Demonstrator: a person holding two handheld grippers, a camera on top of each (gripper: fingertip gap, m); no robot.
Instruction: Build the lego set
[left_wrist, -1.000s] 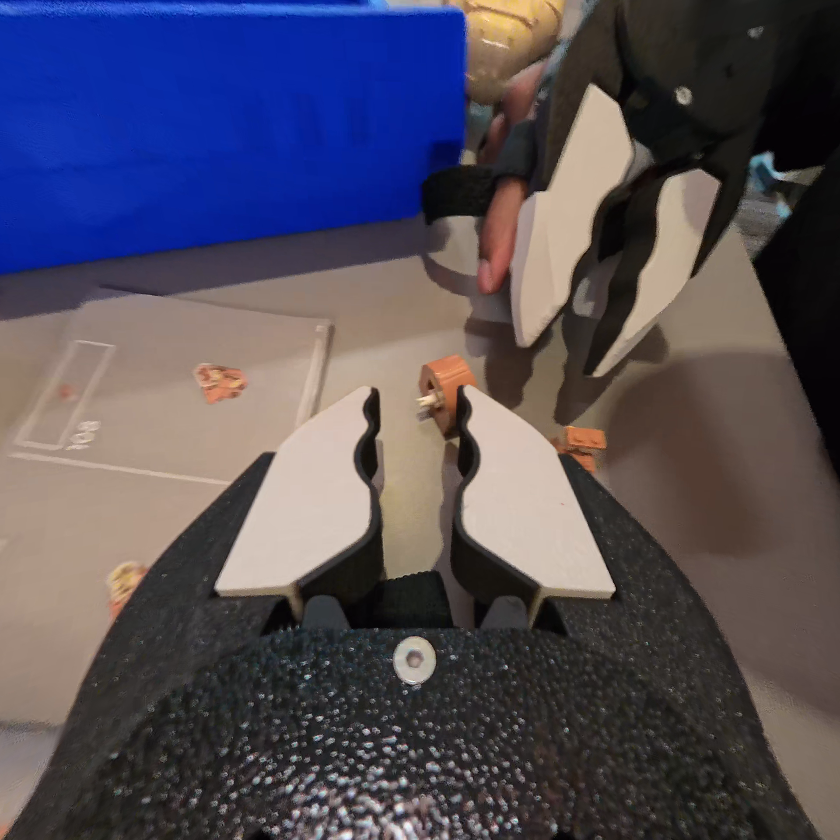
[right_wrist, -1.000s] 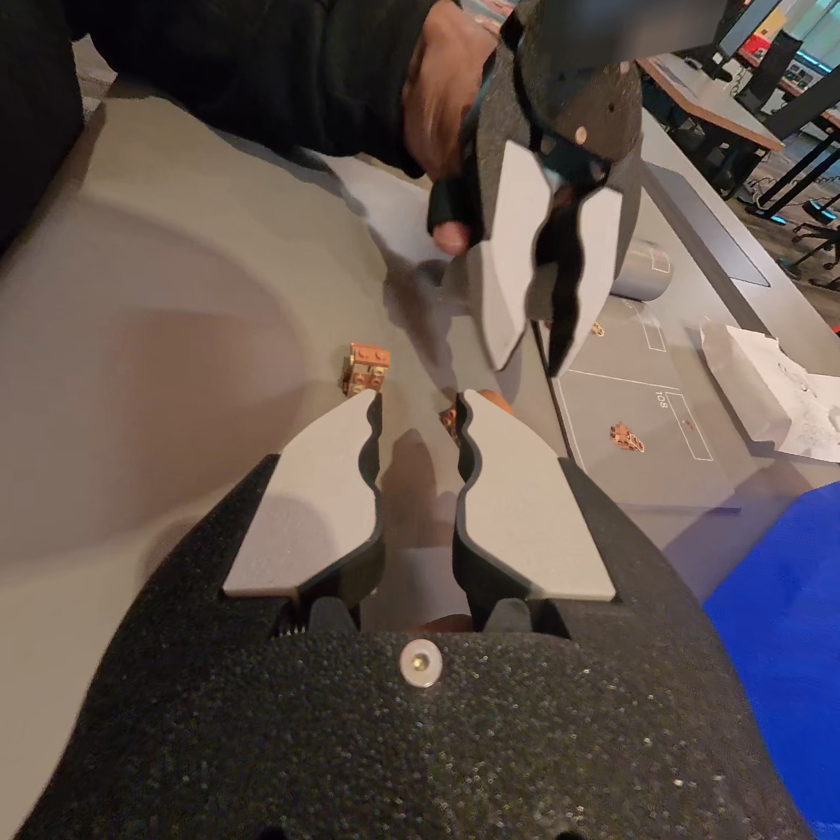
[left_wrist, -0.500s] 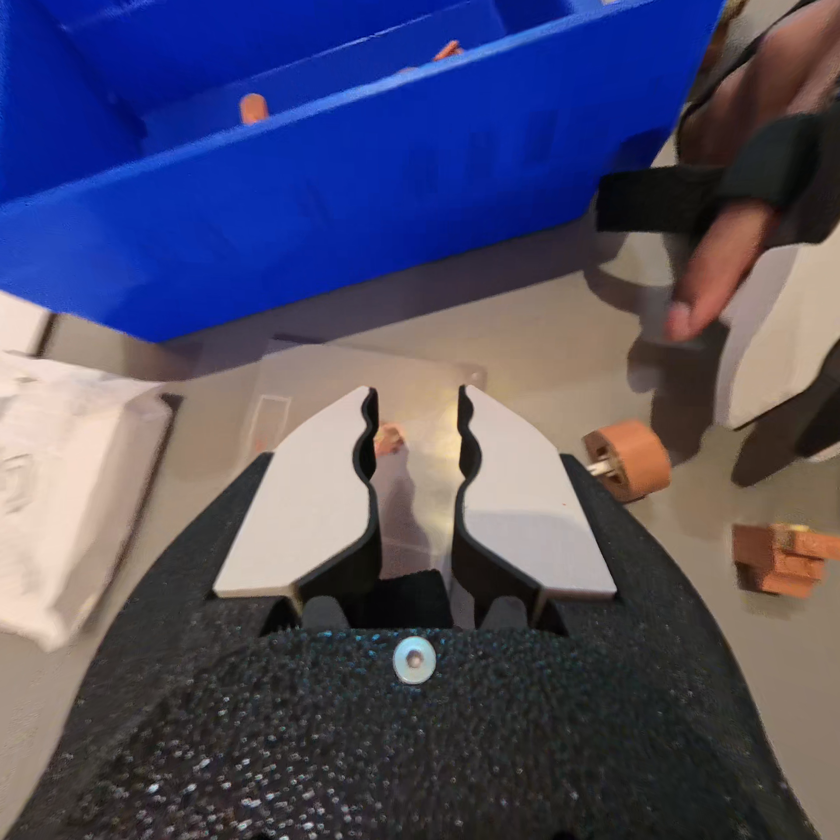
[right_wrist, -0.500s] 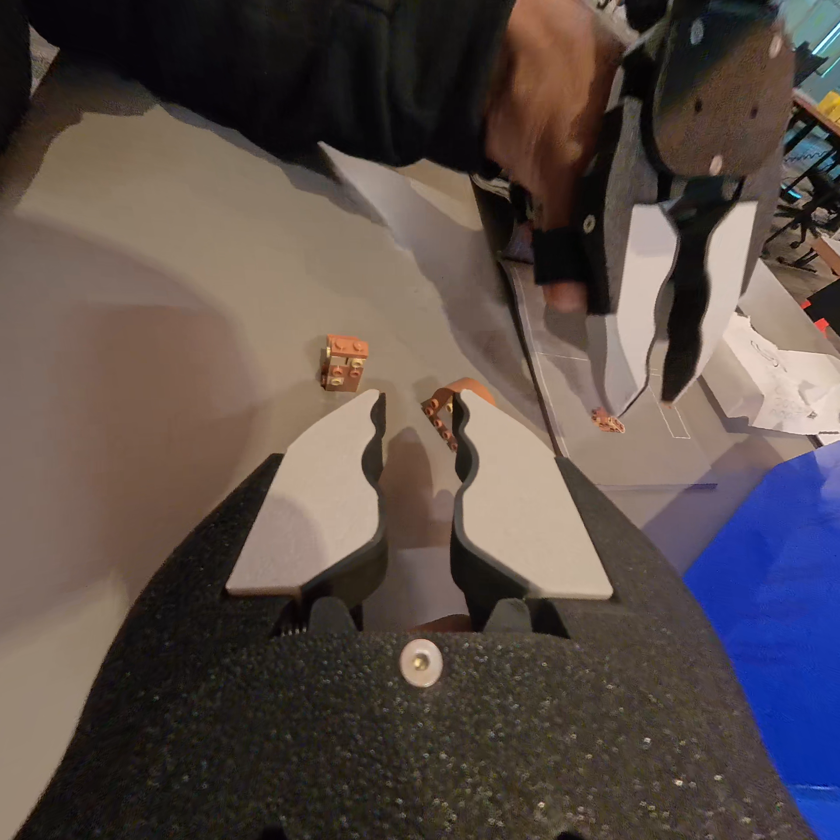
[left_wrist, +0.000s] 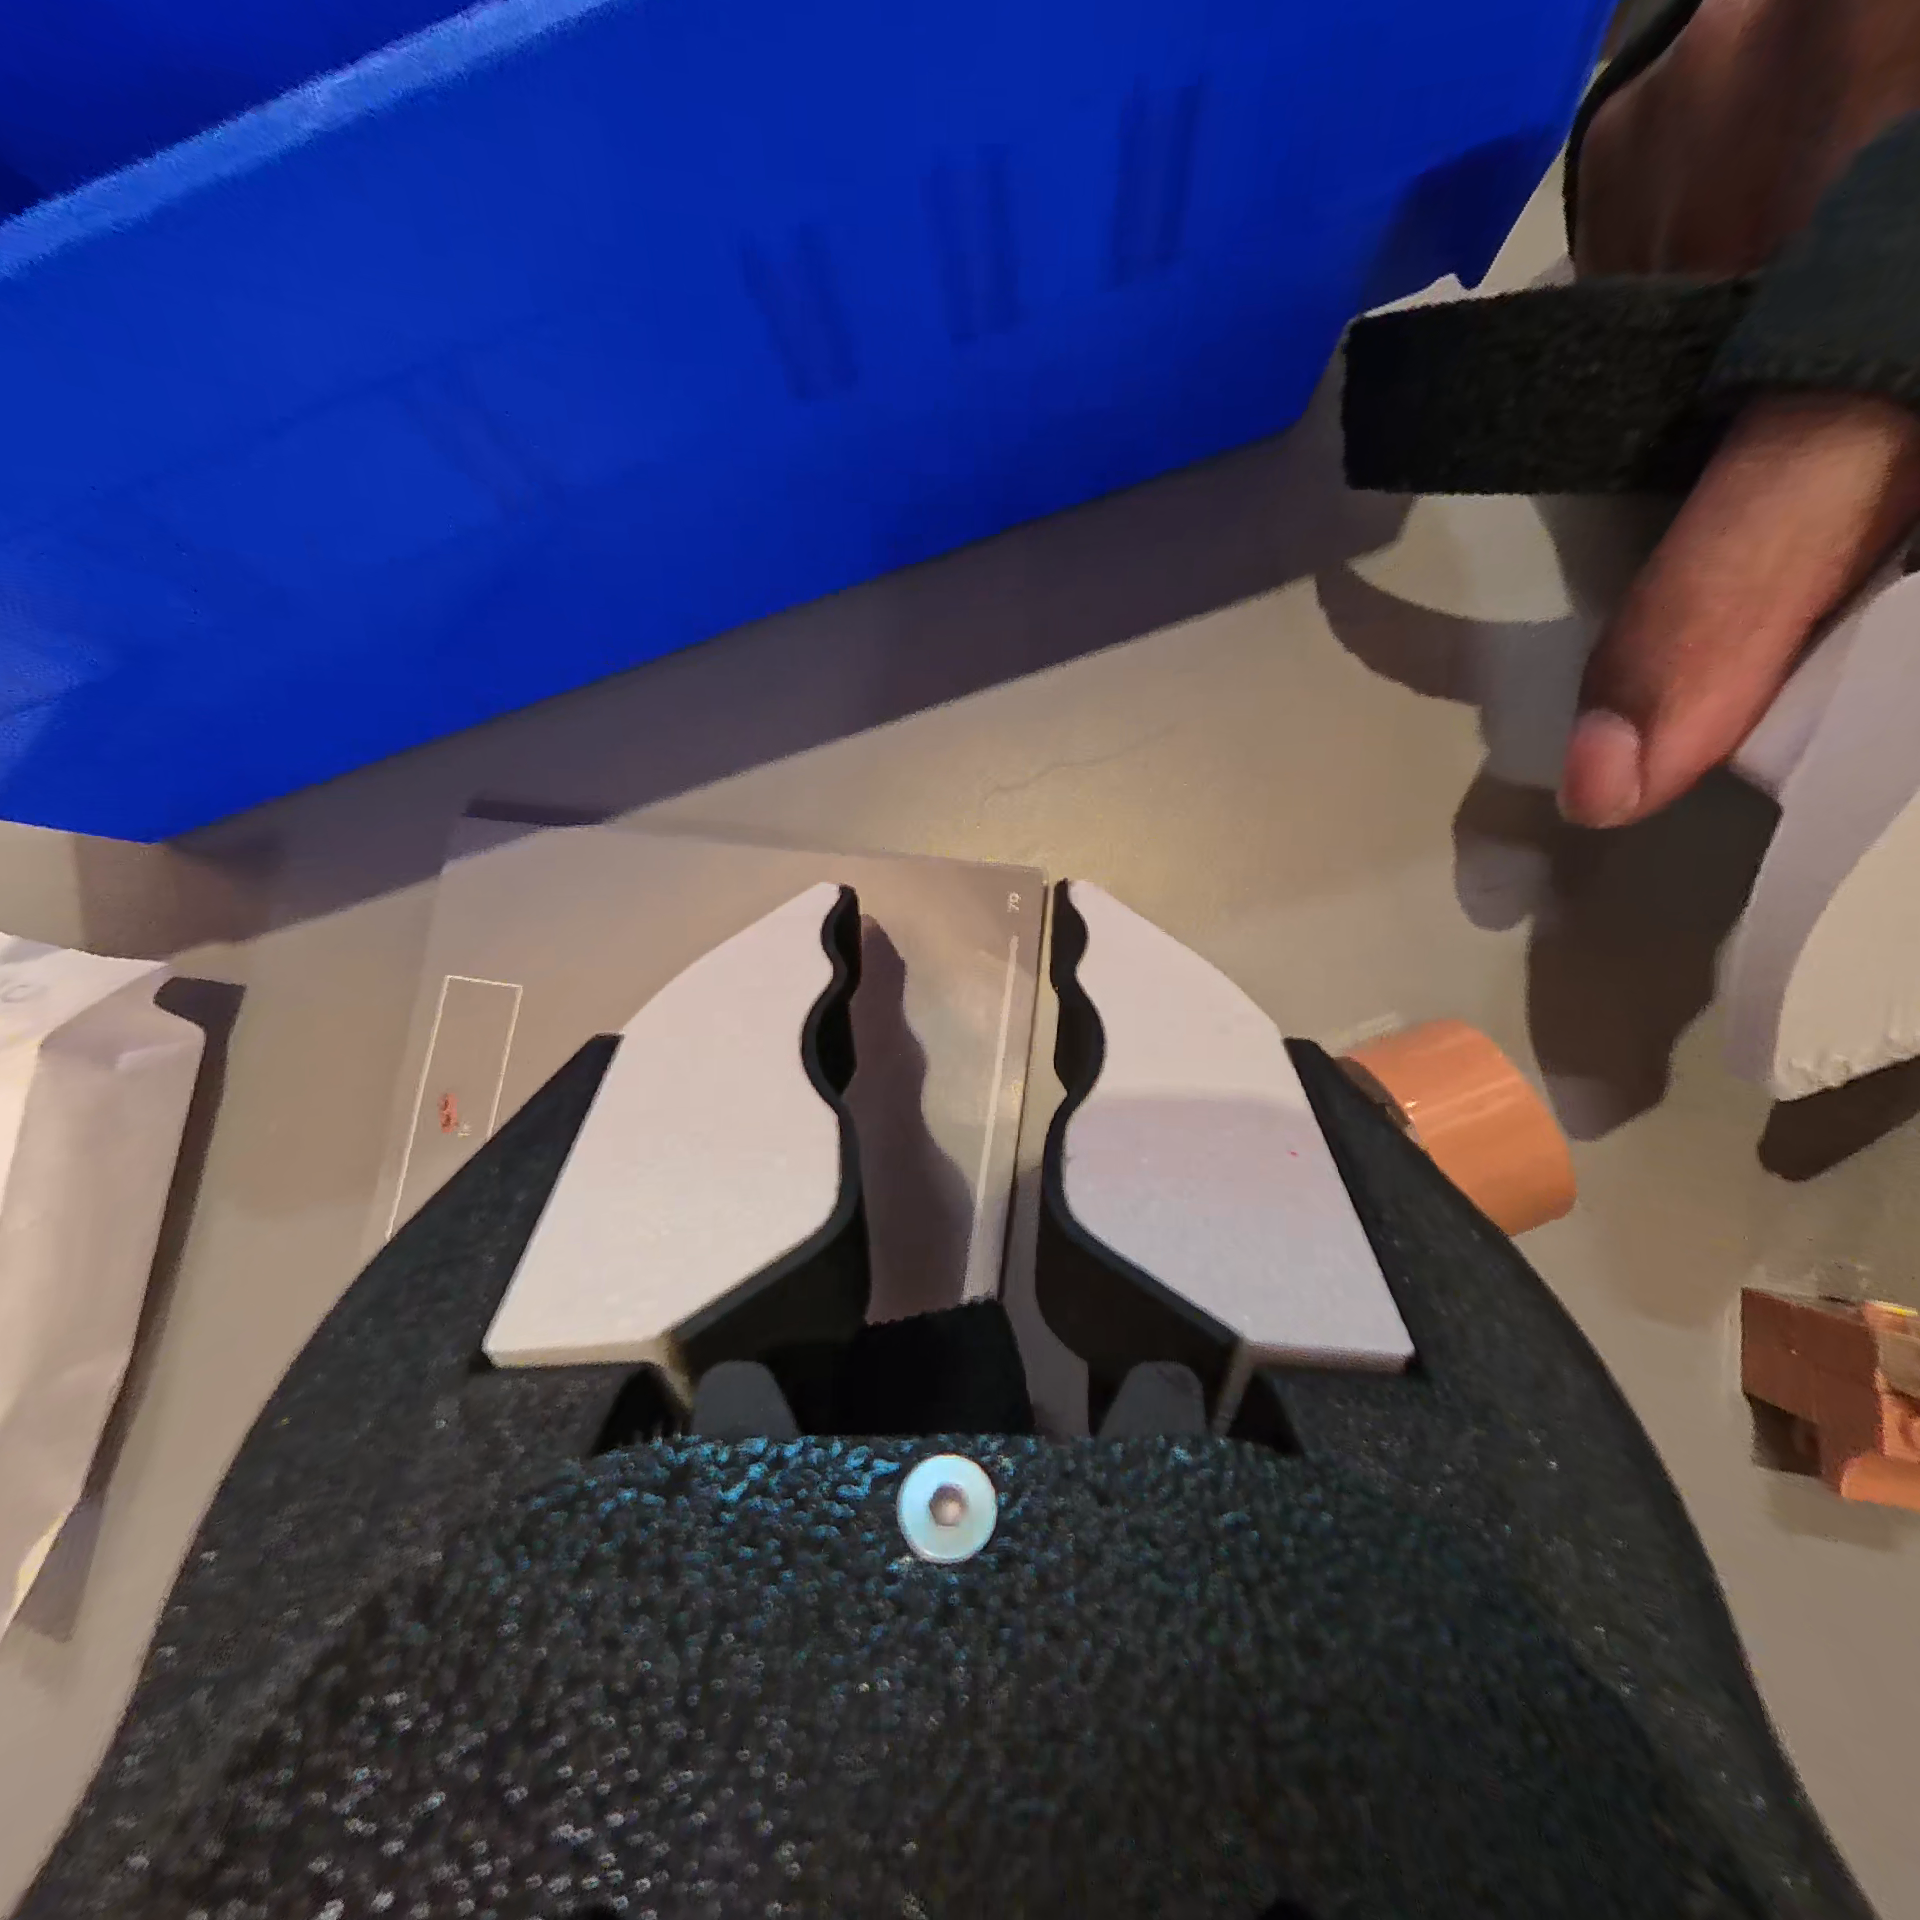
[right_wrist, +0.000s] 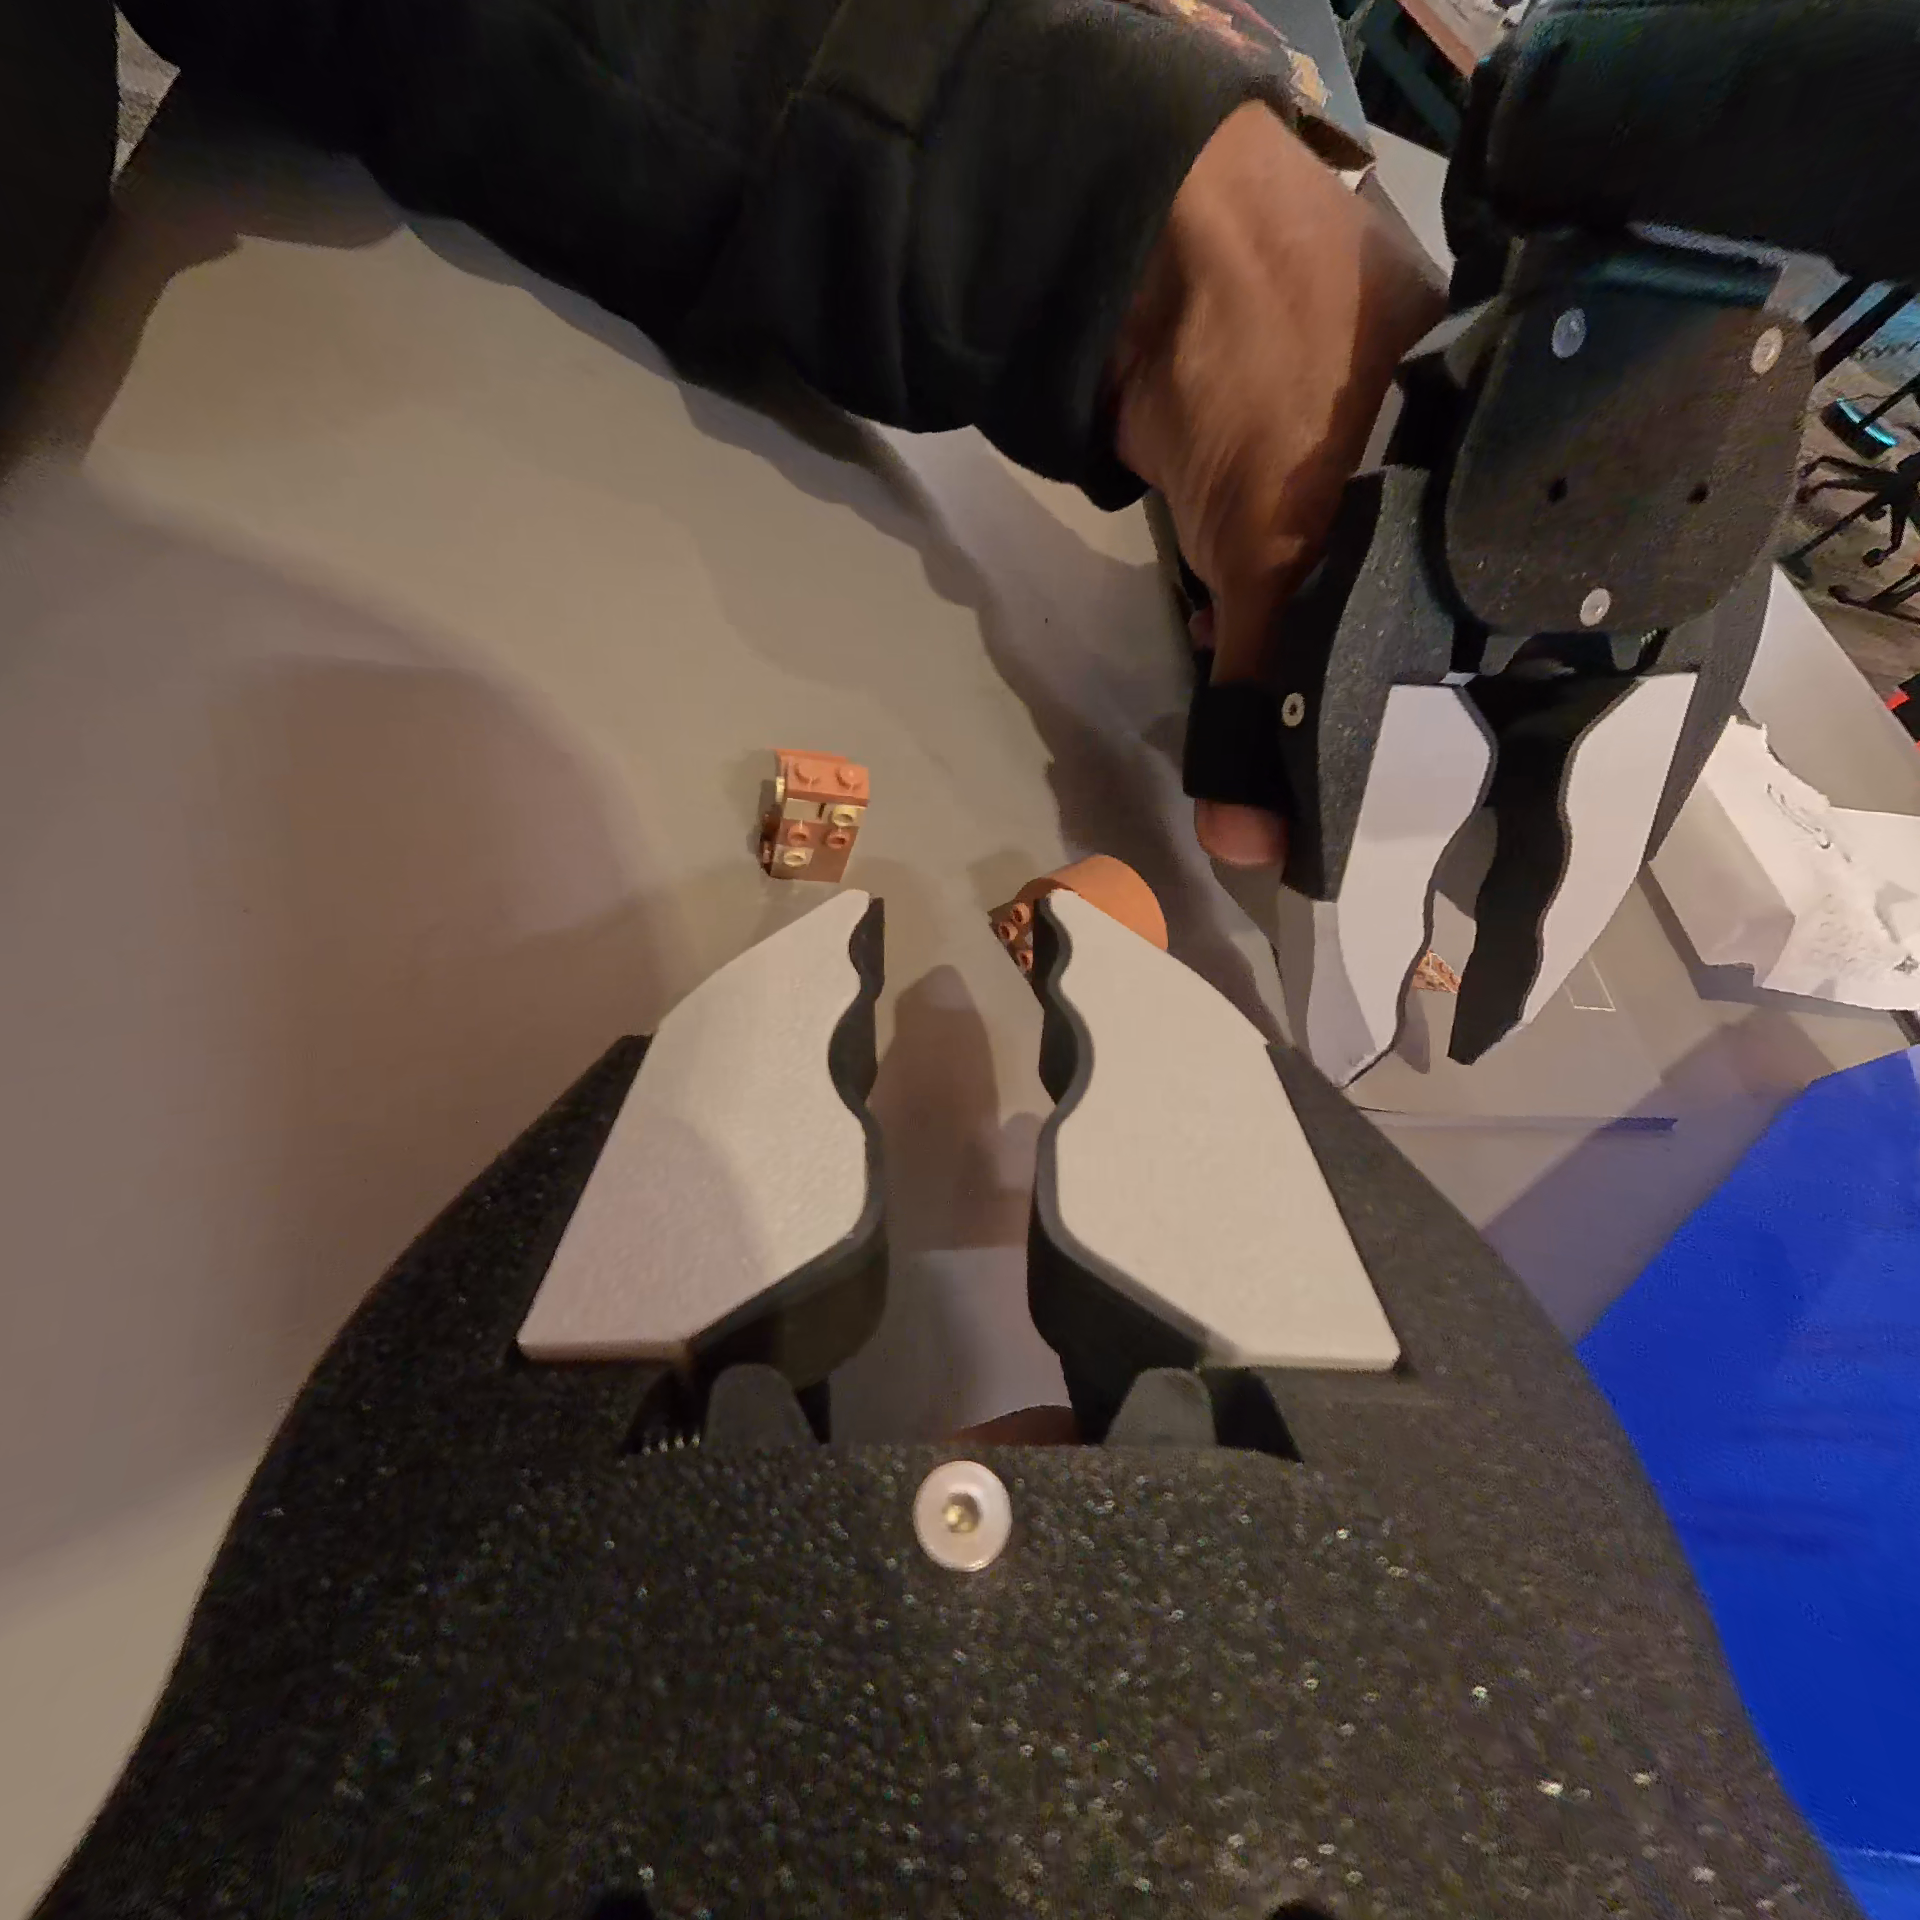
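Grey tabletop (right_wrist: 416, 623) is showing between both open, empty jaws; an orange round brick (right_wrist: 1112, 899) is sitting just beyond the right gripper (right_wrist: 961, 914), and the left gripper (left_wrist: 951, 894) is hovering over a flat grey sheet (left_wrist: 644, 914).

Grey-beige table top (right_wrist: 436, 582), matte and smooth, crossed by soft shadows. Lying on it: a big blue bin (left_wrist: 644, 395) along the far side; just in front of that, a flat grey card (left_wrist: 665, 904) with thin white printed outlines; a crumpled white paper bag (left_wrist: 73, 1195) beside the card's left edge. Right of the card, an orange-brown round block (left_wrist: 1475, 1122) on its side. Near it, apart, a small brown-and-tan brick cluster (right_wrist: 816, 816), studs showing. A tiny brown piece (right_wrist: 1439, 971) sits on the card.
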